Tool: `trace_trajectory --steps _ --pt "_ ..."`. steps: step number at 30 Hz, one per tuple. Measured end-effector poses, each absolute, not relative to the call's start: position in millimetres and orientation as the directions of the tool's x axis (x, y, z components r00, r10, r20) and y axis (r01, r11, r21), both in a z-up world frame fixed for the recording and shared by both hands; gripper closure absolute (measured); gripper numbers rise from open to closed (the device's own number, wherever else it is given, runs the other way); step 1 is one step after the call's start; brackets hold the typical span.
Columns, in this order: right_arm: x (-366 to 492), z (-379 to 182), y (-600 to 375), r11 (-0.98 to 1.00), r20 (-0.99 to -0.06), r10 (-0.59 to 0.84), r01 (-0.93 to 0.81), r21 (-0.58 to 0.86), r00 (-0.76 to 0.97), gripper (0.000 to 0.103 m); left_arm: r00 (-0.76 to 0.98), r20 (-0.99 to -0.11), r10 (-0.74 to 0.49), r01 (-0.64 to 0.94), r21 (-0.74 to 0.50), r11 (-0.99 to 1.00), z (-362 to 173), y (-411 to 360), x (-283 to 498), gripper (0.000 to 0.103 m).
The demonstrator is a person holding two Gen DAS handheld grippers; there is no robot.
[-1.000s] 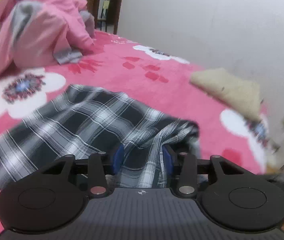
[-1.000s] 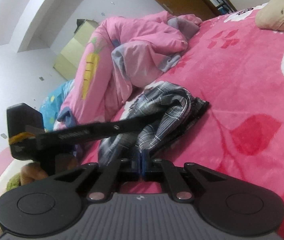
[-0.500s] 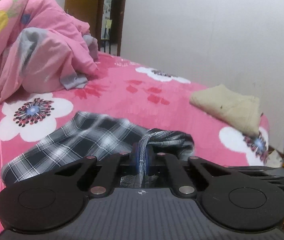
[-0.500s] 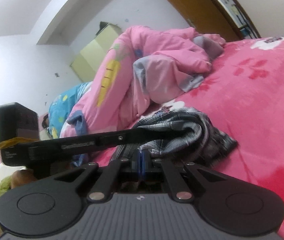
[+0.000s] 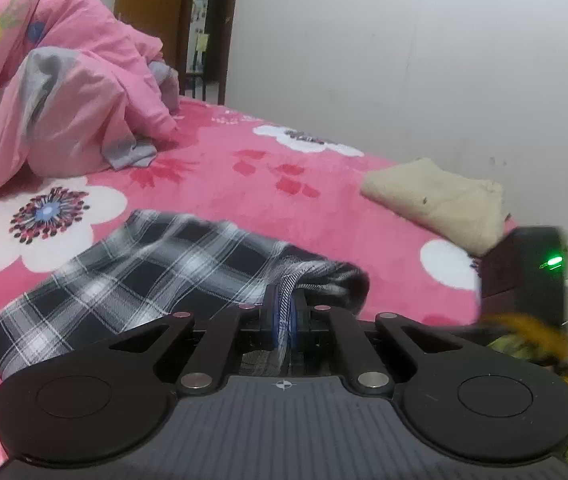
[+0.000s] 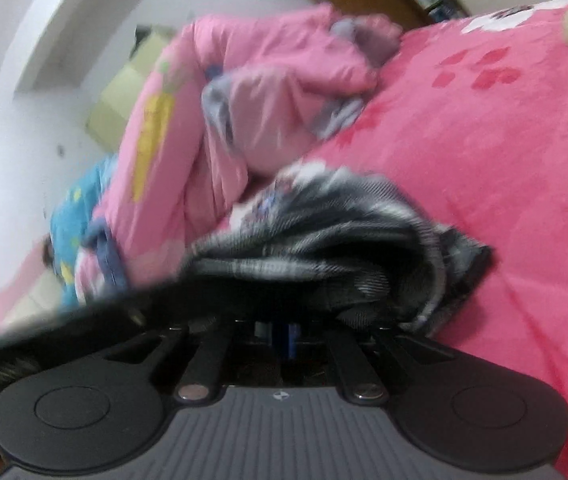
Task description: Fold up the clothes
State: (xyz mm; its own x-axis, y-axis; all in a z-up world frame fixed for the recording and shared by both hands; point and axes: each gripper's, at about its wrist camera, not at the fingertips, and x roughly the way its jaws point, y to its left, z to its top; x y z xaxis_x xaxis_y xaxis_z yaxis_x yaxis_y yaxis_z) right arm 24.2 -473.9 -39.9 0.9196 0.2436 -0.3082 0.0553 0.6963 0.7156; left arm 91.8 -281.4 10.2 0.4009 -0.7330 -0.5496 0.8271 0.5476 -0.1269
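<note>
A black-and-white plaid garment [image 5: 144,272] lies crumpled on the pink flowered bedspread [image 5: 323,208]. My left gripper [image 5: 284,316] is shut on a folded edge of it, and a strip of plaid runs between the blue pads. In the blurred right wrist view the same plaid garment [image 6: 323,232] is bunched just beyond my right gripper [image 6: 282,334]. Its jaws are opening, with a slim dark gap between the pads and no cloth visibly pinched. The left gripper's dark body [image 6: 84,320] crosses the lower left there. The right gripper's black body [image 5: 523,276], with a green light, shows at the right of the left wrist view.
A heaped pink quilt [image 5: 64,100] fills the bed's far left, also seen as the pink quilt [image 6: 244,100]. A folded beige cloth [image 5: 435,196] lies by the white wall. A doorway [image 5: 208,40] stands behind the bed. Blue bedding [image 6: 80,208] lies at the left.
My left gripper went from open around the plaid edge to shut on it and has stayed shut. The right gripper slid sideways, its view blurred, and its pads parted slightly.
</note>
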Motion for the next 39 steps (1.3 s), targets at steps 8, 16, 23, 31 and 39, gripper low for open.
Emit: trace_trajectory --steps 8,16,23,31,39 --pt "12.0 -41.4 -491.8 0.671 -0.287 0.118 0.137 0.729 0.951 0.094 0.377 -0.594 -0.711 0.827 -0.130 0.547 -6.9 -280.6 93.4 0.099" --pt "-22.7 -32.5 -499.7 0.700 -0.259 0.041 0.157 0.697 0.965 0.085 0.395 -0.589 -0.705 0.834 -0.093 0.544 -11.8 -279.4 90.8 0.097" --pt "-24.9 -27.0 -472.3 0.786 -0.312 0.229 0.014 0.619 0.922 0.089 0.412 -0.546 -0.730 0.821 -0.126 0.557 3.6 -271.8 97.0 0.098" --pt "9.9 -33.6 -438.3 0.795 -0.353 0.345 -0.070 0.603 0.870 0.092 0.393 -0.538 -0.746 0.821 -0.159 0.548 11.3 -273.5 103.0 0.099" --pt "35.9 -58.7 -464.4 0.527 -0.236 0.400 -0.011 0.850 0.885 0.092 0.380 -0.529 -0.759 0.825 -0.177 0.537 13.6 -273.5 102.5 0.099"
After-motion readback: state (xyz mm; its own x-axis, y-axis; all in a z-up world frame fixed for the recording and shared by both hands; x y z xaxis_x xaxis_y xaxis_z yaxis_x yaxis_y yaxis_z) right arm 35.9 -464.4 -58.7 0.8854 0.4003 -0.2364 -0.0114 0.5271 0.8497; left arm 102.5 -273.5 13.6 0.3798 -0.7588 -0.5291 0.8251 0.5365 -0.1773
